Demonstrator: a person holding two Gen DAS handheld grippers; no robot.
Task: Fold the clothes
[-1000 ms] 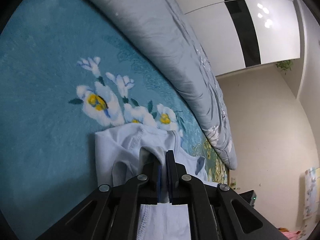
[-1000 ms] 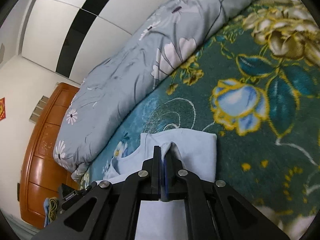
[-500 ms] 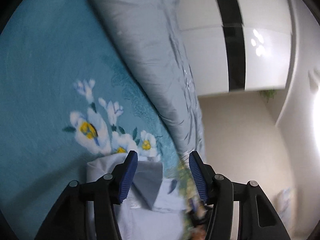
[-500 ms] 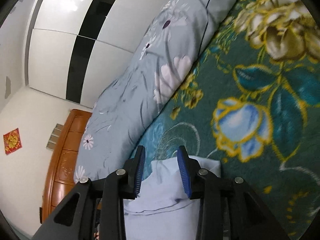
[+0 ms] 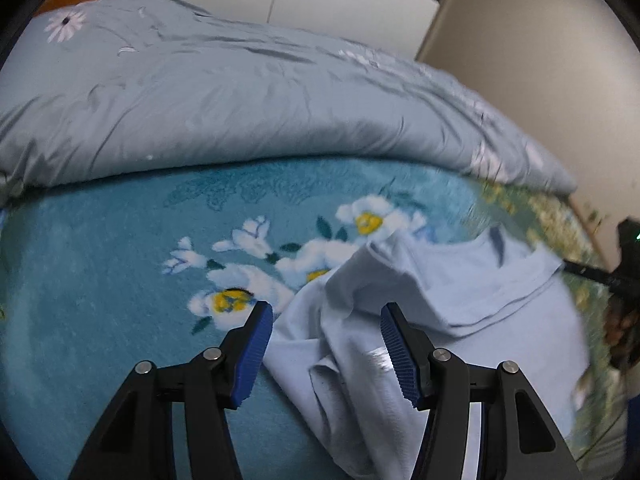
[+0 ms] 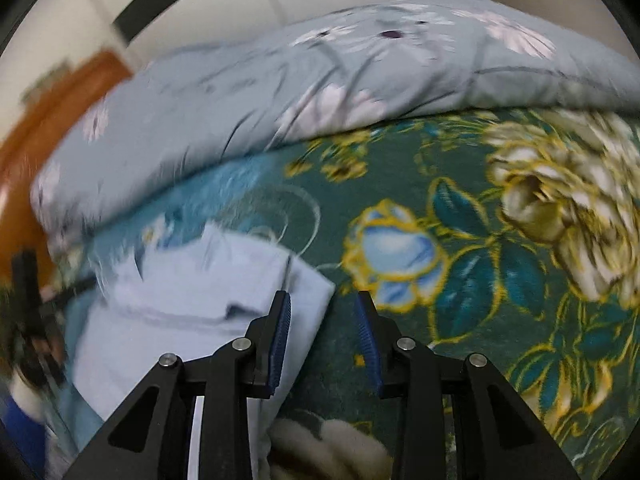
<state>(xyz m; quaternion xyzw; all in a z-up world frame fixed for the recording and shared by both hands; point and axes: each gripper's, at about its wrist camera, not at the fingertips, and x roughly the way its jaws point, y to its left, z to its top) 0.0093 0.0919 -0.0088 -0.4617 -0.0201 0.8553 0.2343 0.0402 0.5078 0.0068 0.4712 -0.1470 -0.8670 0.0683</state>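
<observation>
Floral blanket (image 5: 100,264): shirt (image 5: 460,300) between open left gripper (image 5: 326,344) fingers.

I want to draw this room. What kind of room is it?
Most likely a bedroom. A puffy grey quilt with daisies lies along a flowery teal blanket, like a bed. A light blue shirt lies on it, and a wooden headboard seems to stand behind.

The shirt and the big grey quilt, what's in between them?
Only blanket, with white flowers printed on it, lies between the shirt and the quilt. The left wrist view shows it best.
</observation>
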